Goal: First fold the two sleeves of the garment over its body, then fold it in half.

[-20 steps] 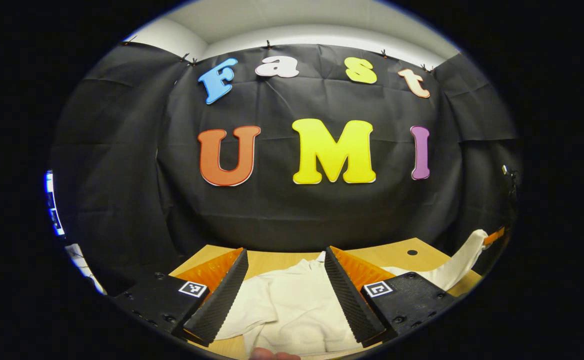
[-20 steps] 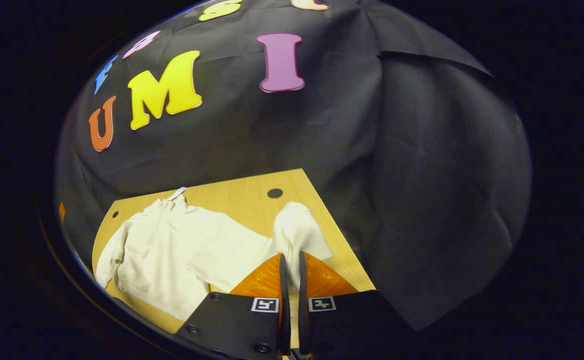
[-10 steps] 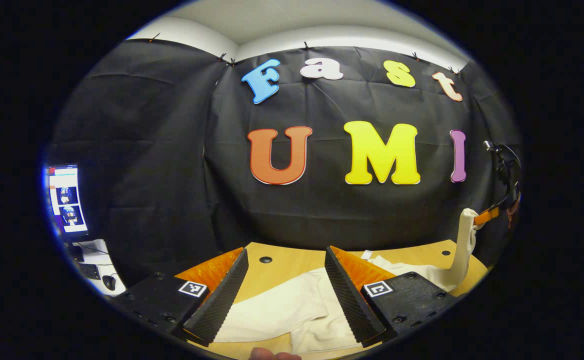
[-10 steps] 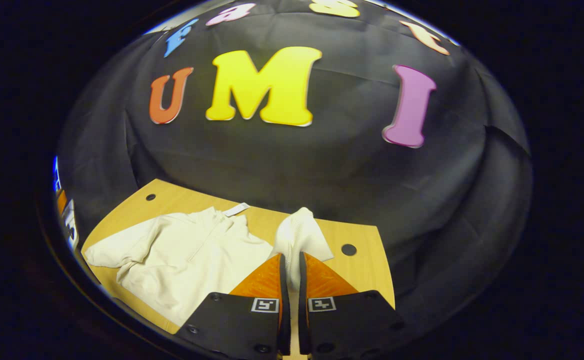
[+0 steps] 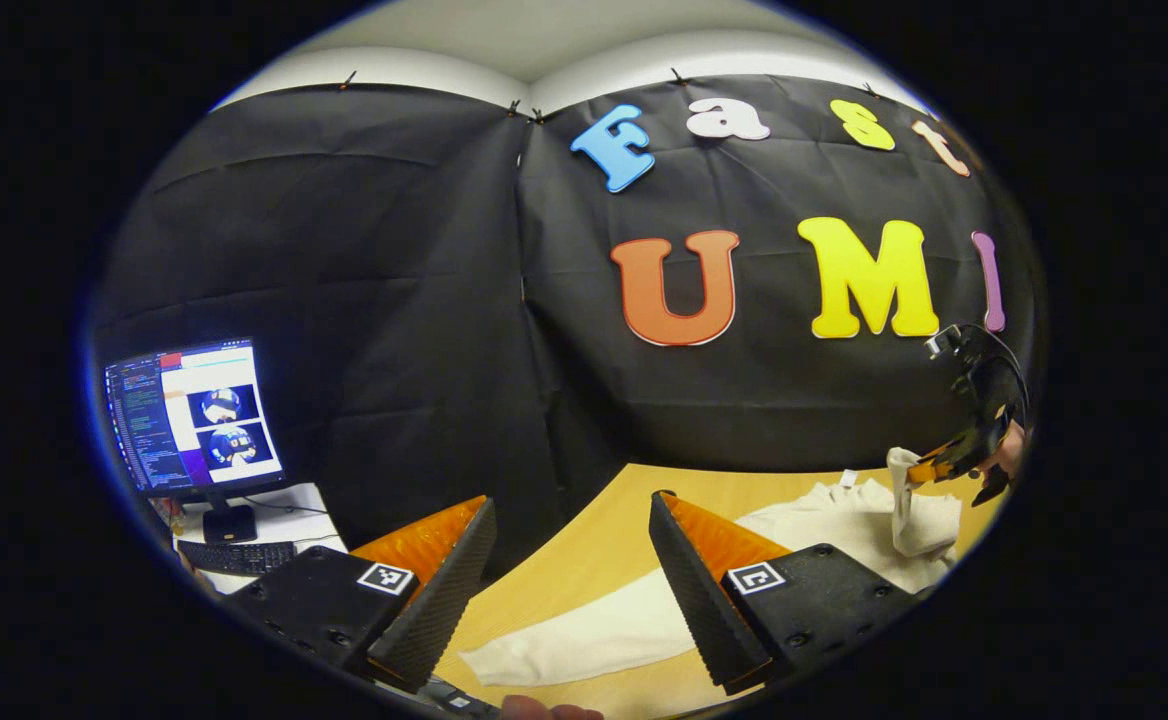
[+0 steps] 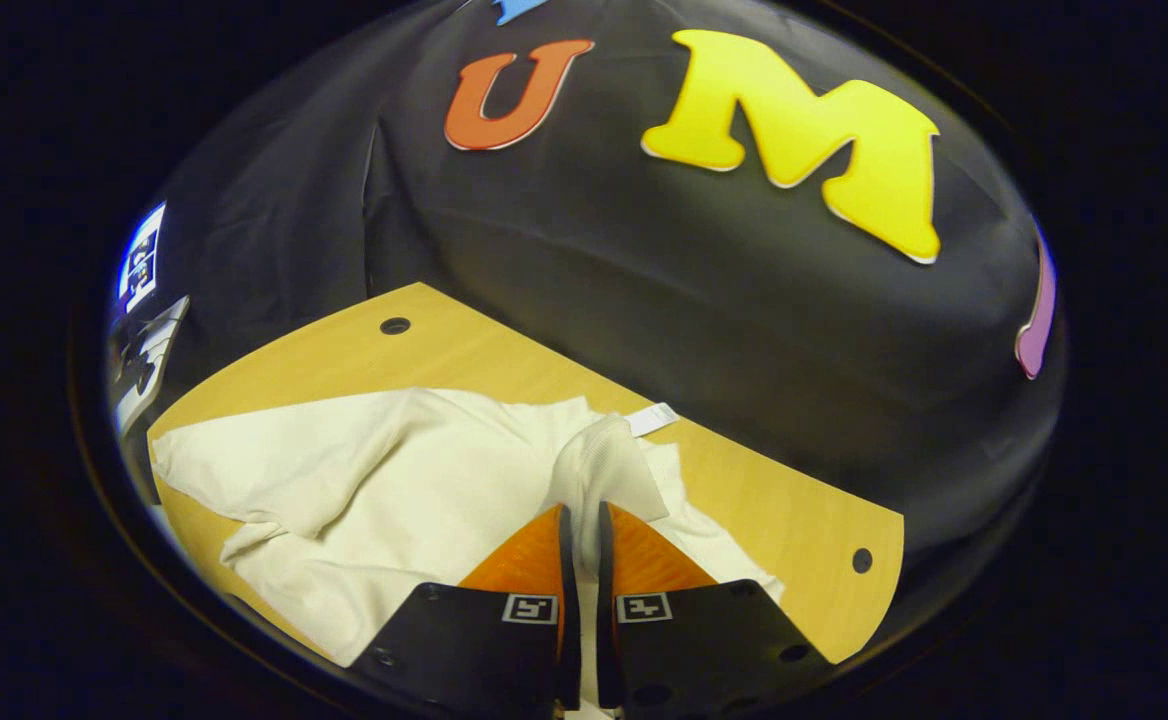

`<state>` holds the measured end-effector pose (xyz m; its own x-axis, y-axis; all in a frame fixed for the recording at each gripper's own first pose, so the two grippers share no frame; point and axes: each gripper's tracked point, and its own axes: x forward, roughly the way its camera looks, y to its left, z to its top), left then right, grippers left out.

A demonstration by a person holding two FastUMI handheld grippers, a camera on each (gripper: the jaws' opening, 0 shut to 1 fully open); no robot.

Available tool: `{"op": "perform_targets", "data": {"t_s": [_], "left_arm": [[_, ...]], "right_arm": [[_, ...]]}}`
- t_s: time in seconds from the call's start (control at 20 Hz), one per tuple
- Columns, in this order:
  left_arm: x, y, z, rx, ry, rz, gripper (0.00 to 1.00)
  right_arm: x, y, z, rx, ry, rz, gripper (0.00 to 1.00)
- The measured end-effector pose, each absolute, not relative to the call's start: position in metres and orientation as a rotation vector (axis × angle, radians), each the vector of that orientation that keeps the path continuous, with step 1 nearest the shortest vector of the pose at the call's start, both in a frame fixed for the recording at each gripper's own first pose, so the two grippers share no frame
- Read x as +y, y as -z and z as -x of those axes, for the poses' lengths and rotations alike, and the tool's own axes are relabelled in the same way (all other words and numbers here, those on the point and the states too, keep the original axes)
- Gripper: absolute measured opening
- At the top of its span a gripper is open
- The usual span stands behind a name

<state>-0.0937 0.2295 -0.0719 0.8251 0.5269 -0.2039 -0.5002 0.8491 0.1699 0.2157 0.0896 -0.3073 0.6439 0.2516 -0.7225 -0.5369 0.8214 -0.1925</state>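
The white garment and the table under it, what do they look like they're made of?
The garment: soft off-white cloth, likely a knit; it drapes and creases, and the sleeve held in the right gripper shows fine ribbing at its cuff. Exact fibre cannot be told.

The table: pale wood or wood-look laminate with a smooth matt face and faint grain lines; which one is unclear.

Right gripper (image 6: 580, 530) fingers (image 6: 529, 560) pinching cream garment's sleeve (image 6: 604, 470) above its body.
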Motion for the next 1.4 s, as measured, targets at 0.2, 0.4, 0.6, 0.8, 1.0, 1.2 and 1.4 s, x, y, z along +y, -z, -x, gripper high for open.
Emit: {"op": "perform_targets", "data": {"t_s": [0.2,0.4,0.6,0.8,1.0,1.2,1.4], "left_arm": [[0.251,0.082,0.108,0.273,-0.597,-0.095,0.98],[0.259,0.089,0.113,0.292,-0.609,-0.088,0.98],[0.266,0.093,0.116,0.296,-0.609,-0.082,0.98],[0.271,0.103,0.115,0.304,-0.598,-0.077,0.98],[0.277,0.112,0.112,0.296,-0.566,-0.069,0.98],[0.287,0.128,0.117,0.297,-0.538,-0.068,0.98],[0.295,0.153,0.135,0.338,-0.479,-0.094,0.98]], "right_arm": [[0.159,0.361,-0.212,0.788,-0.503,0.444,0.05],[0.198,0.402,-0.204,0.849,-0.491,0.459,0.07],[0.208,0.410,-0.196,0.861,-0.473,0.391,0.13],[0.209,0.377,-0.183,0.800,-0.482,0.336,0.48],[0.211,0.316,-0.155,0.711,-0.521,0.243,0.67],[0.207,0.241,-0.117,0.603,-0.564,0.205,0.69],[0.205,0.170,-0.070,0.484,-0.624,0.191,0.74]]}}
